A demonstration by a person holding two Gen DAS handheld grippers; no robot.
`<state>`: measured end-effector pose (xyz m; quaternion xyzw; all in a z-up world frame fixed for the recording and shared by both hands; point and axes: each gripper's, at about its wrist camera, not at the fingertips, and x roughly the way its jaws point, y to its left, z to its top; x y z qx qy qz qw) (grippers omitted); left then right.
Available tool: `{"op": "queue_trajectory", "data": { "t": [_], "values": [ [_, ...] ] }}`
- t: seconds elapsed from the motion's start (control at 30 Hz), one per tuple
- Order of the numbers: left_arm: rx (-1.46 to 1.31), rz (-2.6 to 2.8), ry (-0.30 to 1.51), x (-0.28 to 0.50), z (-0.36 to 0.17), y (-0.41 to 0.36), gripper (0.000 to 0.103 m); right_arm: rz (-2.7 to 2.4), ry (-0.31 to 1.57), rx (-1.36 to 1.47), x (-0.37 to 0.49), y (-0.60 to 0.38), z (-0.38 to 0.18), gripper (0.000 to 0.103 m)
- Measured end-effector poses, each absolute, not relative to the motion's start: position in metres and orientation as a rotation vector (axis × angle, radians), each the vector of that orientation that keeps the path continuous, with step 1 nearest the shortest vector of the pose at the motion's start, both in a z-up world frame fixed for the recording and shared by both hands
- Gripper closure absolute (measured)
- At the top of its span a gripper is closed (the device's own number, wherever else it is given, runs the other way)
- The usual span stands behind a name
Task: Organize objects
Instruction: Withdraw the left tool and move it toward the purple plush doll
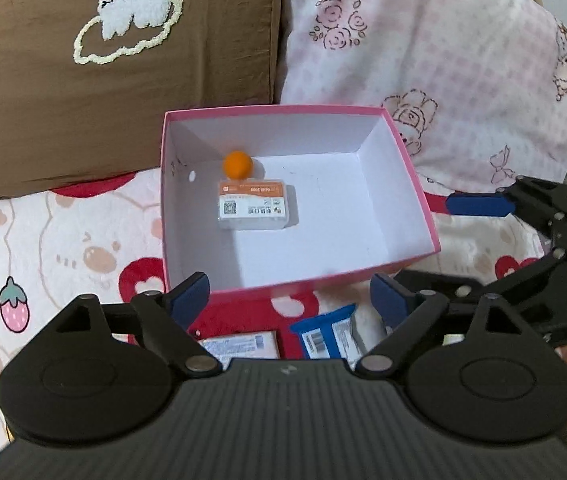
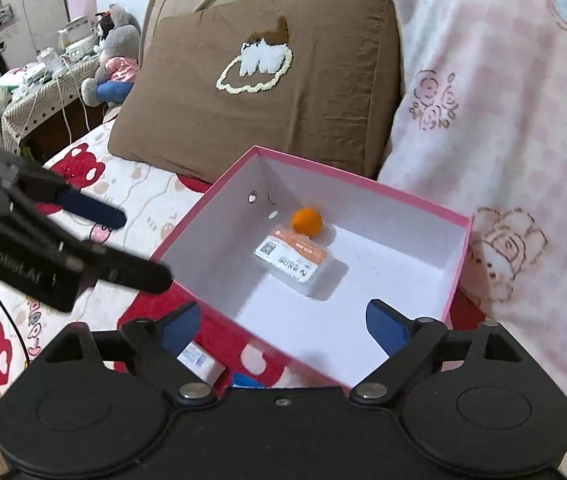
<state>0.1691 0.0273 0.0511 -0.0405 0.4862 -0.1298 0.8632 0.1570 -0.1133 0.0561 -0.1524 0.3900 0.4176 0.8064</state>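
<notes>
Two wrist views look down on a bed covered by a cartoon-print blanket in white, pink and red. Two pillows lean at the top of both frames: one brown pillow with a stitched cloud patch in the upper left of the left view, and one pink floral pillow in the upper right.

One pink box, open and white inside, sits at the centre of both views, just in front of the pillows. It holds two things: one white packet with an orange label, lying flat toward the box's left half, and one small orange ball touching or just behind the packet's far edge.

Each view shows its own tongs along the bottom edge. The left gripper stands spread wide with nothing between its blue pads. The right gripper is likewise spread wide and empty, hanging over the near wall of the box.

Two more things lie on the blanket outside the box, just in front of its near wall, partly hidden behind the left tongs: one blue wrapped packet and one flat pale packet.

The step in hand appears to be the gap between loads: two items are in, two remain out. The next move likely calls for lowering one pair of tongs onto a remaining packet, closing across its narrow sides, and lifting it over the near wall.
</notes>
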Motion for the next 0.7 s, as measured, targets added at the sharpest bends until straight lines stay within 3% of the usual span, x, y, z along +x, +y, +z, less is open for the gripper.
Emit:
{"op": "queue_trajectory", "data": {
  "t": [0.1,0.7],
  "values": [
    [-0.062,-0.269,0.998,0.157,0.053,0.03,0.007,0.876,0.844,-0.308,0.152,-0.119,0.059,0.011],
    [-0.088,-0.347,1.018,0.122,0.056,0.04,0.004,0.885,0.802,-0.351,0.104,-0.141,0.084,0.011]
  ]
}}
